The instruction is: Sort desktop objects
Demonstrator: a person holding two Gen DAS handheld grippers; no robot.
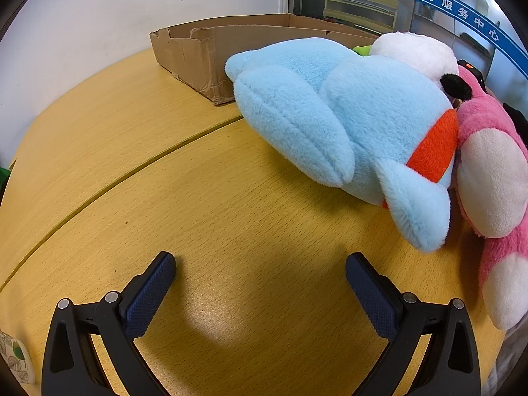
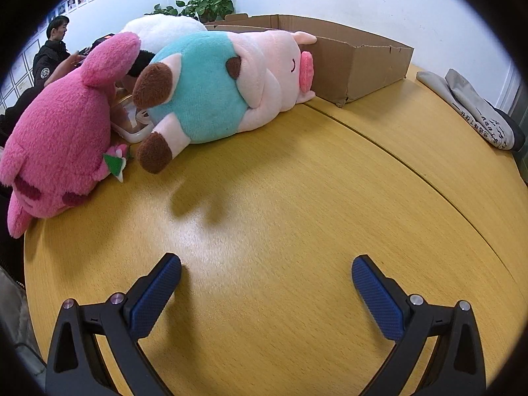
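Note:
A light blue plush toy (image 1: pixel 330 115) with an orange patch lies on the wooden table (image 1: pixel 165 181), ahead and right of my open, empty left gripper (image 1: pixel 260 264). A pink plush bear (image 1: pixel 495 171) lies against it on the right, and a white plush (image 1: pixel 412 49) sits behind. In the right wrist view a pig plush in a teal shirt (image 2: pixel 224 82) lies on its side next to the pink bear (image 2: pixel 62 125), with the white plush (image 2: pixel 165 28) behind. My right gripper (image 2: pixel 266 265) is open and empty, well short of them. A brown cardboard box (image 1: pixel 204 49) stands at the back of the table, also in the right wrist view (image 2: pixel 349 56).
A grey folded cloth (image 2: pixel 472 109) lies at the table's far right. A white tray (image 2: pixel 138 132) shows between the bear and the pig. A seam (image 2: pixel 412 171) runs across the table. A person (image 2: pixel 52 52) and a potted plant (image 2: pixel 204 3) are behind the table.

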